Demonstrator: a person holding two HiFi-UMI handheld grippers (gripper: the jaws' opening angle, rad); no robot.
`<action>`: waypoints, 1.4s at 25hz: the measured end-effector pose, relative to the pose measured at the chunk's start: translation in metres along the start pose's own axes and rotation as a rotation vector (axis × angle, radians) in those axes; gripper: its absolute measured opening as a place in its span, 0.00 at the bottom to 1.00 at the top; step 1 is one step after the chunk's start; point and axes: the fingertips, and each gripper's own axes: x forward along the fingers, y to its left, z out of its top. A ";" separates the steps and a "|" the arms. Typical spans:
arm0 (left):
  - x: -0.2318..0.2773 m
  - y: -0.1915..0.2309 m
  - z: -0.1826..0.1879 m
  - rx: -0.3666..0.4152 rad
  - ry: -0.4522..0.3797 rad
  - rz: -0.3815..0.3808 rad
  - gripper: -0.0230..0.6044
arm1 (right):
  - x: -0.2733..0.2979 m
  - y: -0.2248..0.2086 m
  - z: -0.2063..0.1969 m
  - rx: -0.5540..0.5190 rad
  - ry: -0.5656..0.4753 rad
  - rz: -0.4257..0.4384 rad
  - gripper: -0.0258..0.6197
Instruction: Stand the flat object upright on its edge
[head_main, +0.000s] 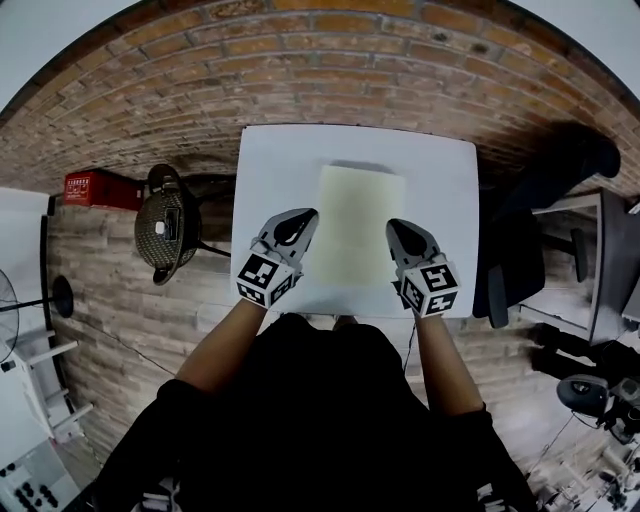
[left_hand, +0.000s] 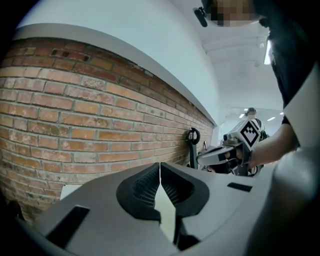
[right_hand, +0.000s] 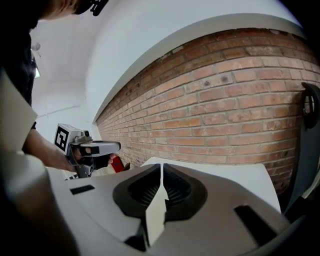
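A pale yellow flat sheet (head_main: 360, 225) is over the white table (head_main: 270, 170), its broad face toward the head view and a dark shadow strip behind its far edge. My left gripper (head_main: 300, 222) is shut on the sheet's left edge and my right gripper (head_main: 398, 232) on its right edge. In the left gripper view the thin sheet (left_hand: 166, 212) is pinched edge-on where the left gripper (left_hand: 160, 172) closes, with the right gripper (left_hand: 202, 156) across from it. The right gripper view shows the sheet (right_hand: 156, 212) clamped the same way in the right gripper (right_hand: 162, 175), with the left gripper (right_hand: 117, 146) opposite. Whether the sheet touches the table I cannot tell.
A brick wall (left_hand: 75, 115) stands beyond the table. On the floor to the left are a red box (head_main: 95, 188) and a dark round mesh object (head_main: 165, 225). A black chair (head_main: 520, 260) and a desk stand to the right. A black scooter-like frame (left_hand: 192, 145) leans at the wall.
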 end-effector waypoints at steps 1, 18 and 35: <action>0.005 0.004 -0.004 -0.014 0.010 0.011 0.07 | 0.004 -0.005 -0.004 0.008 0.013 0.001 0.08; 0.069 0.062 -0.114 -0.176 0.285 0.069 0.08 | 0.064 -0.088 -0.076 0.180 0.181 -0.135 0.19; 0.113 0.097 -0.189 -0.368 0.531 0.090 0.47 | 0.108 -0.133 -0.129 0.335 0.341 -0.205 0.54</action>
